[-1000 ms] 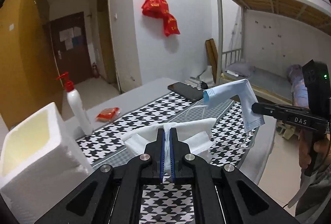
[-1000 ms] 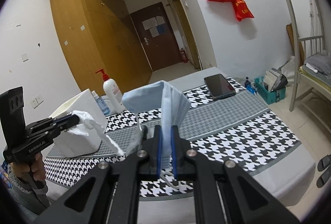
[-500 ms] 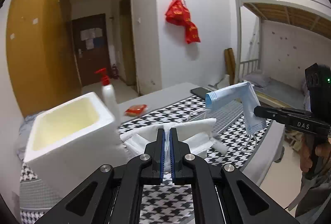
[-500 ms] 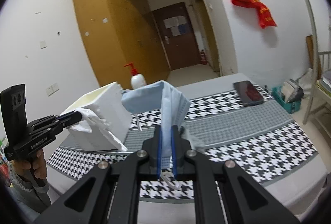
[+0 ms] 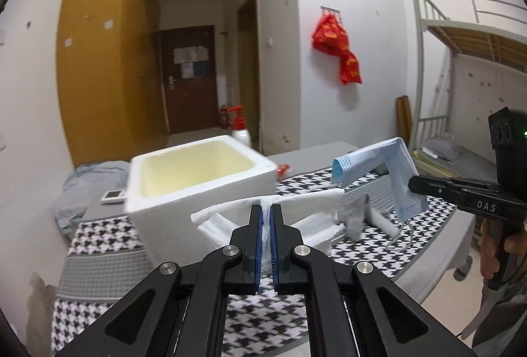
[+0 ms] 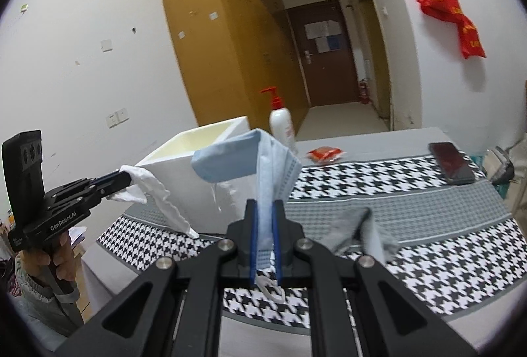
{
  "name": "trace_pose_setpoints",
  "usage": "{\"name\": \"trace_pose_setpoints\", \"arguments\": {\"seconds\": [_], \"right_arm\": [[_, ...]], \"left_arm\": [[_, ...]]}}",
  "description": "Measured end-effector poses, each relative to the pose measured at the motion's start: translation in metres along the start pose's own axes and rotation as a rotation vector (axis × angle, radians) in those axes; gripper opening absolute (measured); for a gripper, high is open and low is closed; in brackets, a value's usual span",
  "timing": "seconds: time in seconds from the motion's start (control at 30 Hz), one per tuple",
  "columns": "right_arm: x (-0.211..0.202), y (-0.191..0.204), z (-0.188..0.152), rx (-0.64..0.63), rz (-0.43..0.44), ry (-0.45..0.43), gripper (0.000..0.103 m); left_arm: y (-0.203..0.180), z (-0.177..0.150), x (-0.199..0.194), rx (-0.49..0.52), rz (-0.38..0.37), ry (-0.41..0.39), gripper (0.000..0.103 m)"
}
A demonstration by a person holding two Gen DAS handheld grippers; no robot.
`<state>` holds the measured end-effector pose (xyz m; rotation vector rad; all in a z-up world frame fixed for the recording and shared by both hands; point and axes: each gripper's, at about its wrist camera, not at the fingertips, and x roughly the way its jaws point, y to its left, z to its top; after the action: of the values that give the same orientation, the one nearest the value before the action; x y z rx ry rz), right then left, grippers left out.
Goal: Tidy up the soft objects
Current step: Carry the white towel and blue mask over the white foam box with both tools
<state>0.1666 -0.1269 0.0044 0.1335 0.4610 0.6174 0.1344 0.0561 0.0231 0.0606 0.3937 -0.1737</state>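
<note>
The table (image 5: 98, 245) with its houndstooth cloth now fills less of the left wrist view than a second ago, because the white foam box (image 5: 197, 179), then at the far left edge, has swung to the centre just beyond the left claw (image 5: 266, 215). That claw stays clamped narrow on a white mask (image 5: 296, 208), which hangs in the air beside the box's near wall, not inside it. The right claw (image 6: 263, 218) likewise keeps its narrow pinch on a blue mask (image 6: 243, 159), held aloft above the cloth, right of the box. Only the right wrist view shows the dark phone (image 6: 453, 162) and the red packet (image 6: 326, 154) whole; in the left view the box hides most of the packet and of the pump bottle (image 5: 240, 129). A grey soft item (image 6: 355, 228) on the cloth is blurred in both views, and what it is cannot be told.
</note>
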Motion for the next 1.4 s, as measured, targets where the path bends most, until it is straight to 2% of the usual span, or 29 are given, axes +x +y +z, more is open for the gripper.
{"name": "trace_pose_setpoints", "arguments": {"seconds": [0.43,0.67,1.03,1.4], "right_arm": [[0.031,0.042,0.004,-0.073,0.096,0.045,0.011],[0.041,0.054,0.007,-0.087,0.116,0.060,0.011],[0.054,0.067,0.013,-0.118,0.128,0.078,0.011],[0.056,0.085,0.047,-0.185,0.131,0.048,0.011]], "left_arm": [[0.043,-0.017,-0.033,-0.090,0.129,-0.019,0.005],[0.058,-0.021,-0.043,-0.116,0.180,-0.027,0.005],[0.069,-0.018,-0.046,-0.121,0.203,-0.033,0.005],[0.077,0.008,-0.054,-0.095,0.234,-0.069,0.005]]}}
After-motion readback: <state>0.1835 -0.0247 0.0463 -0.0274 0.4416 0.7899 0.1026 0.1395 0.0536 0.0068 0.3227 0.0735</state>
